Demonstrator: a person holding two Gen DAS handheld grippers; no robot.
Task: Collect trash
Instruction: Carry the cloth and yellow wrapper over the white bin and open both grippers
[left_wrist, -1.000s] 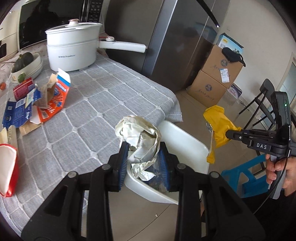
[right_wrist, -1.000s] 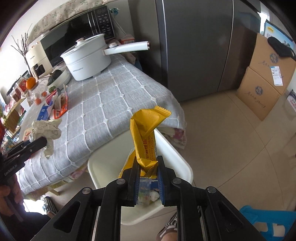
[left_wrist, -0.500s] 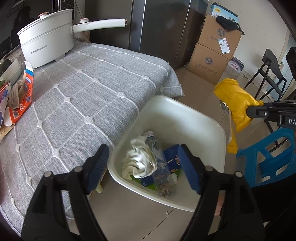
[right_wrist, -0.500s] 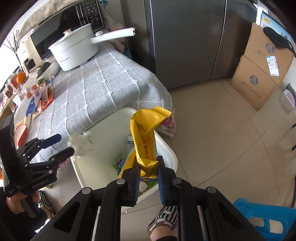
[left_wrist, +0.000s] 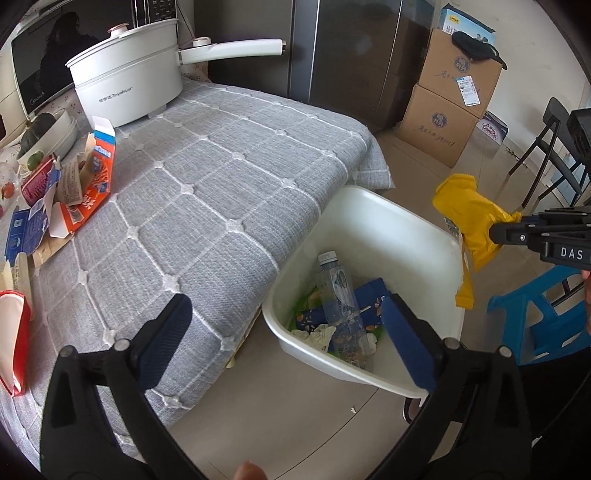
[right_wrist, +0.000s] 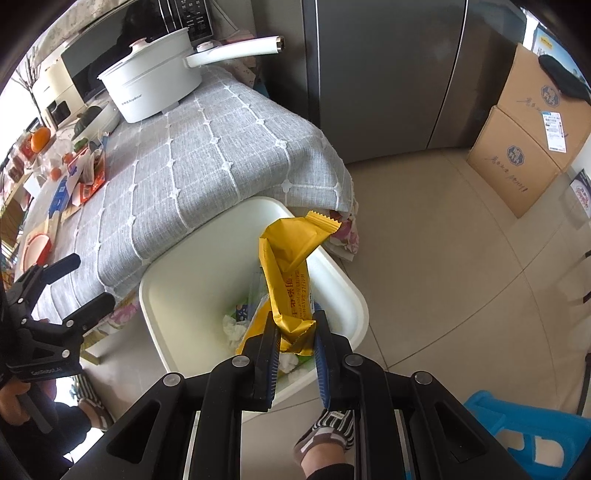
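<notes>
Desk (left_wrist: 221, 177): covered by a grey quilted cloth, it lies ahead and to the left of the left tongs; its near corner hangs just beside the bin.
Bin (left_wrist: 391, 229): a white plastic tub on the floor, directly below and ahead of both tongs, its rim touching the draped cloth.
Pot (left_wrist: 129, 88): white, lidded, long-handled, at the far end of the desk, well apart from both tongs.
Left tongs (left_wrist: 284, 328): jaws opening, spread very wide, with nothing pressed between the blue pads; the bin's near rim and its contents show through the gap.
Right tongs (right_wrist: 295, 347): jaws narrow, clamped on the lower end of the yellow wrapper, held over the bin.
Yellow wrapper (right_wrist: 291, 266): a long creased packet standing up from the right tongs, its free end above the bin's far rim.
Clear bottle (left_wrist: 340, 306): lying inside the bin, between the left pads as seen from above.
Crumpled paper (left_wrist: 317, 336): white, at the bin's bottom beside the bottle, below the left tongs.
Torn cartons (left_wrist: 74, 192): orange and blue, on the desk far left of the left tongs.
</notes>
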